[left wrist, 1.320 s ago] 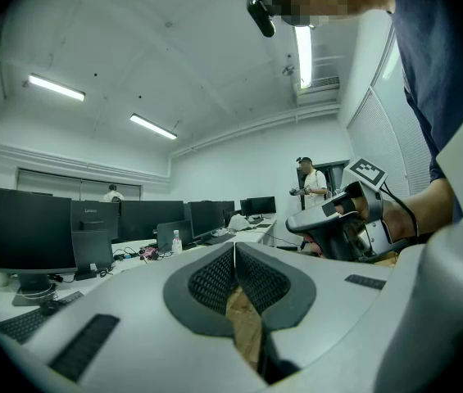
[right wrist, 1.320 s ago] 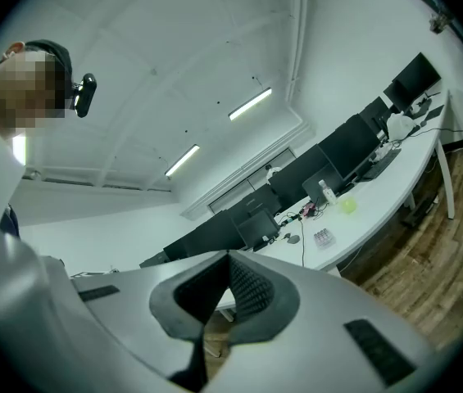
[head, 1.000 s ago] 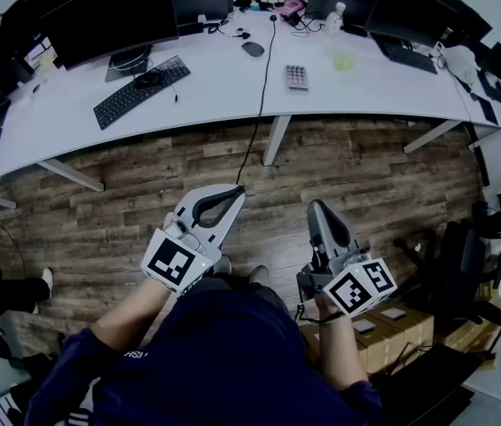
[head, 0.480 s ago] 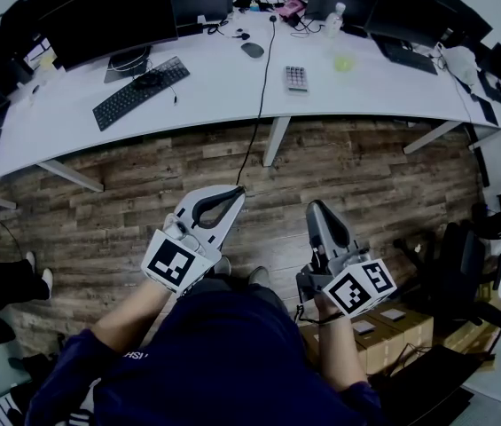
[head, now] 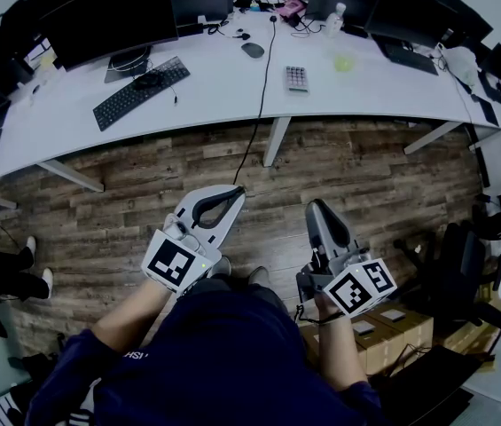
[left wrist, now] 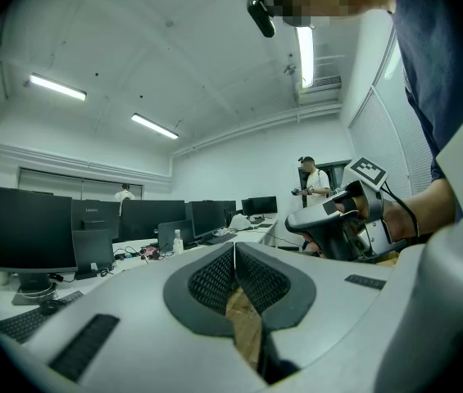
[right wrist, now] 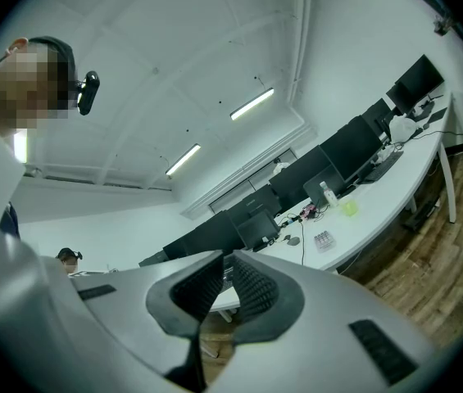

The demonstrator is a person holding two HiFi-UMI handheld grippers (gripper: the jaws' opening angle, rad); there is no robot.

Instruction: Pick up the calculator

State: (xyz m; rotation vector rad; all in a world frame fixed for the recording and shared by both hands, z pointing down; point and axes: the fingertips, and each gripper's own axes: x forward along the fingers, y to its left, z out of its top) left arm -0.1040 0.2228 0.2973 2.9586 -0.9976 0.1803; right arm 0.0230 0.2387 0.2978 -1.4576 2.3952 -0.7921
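Both forearms are bent in close before the body. They hold the left gripper point(head: 232, 193) and right gripper point(head: 318, 209) side by side over the floor point(head: 365, 176), each aimed about level toward the desk point(head: 223, 87). The left gripper's jaws are pressed together with nothing in them, while the right's have just been opening and stand a slit apart, also empty. The calculator point(head: 297, 77) lies on the desk well apart from both, apparently flat, just right of a black cable point(head: 266, 69).
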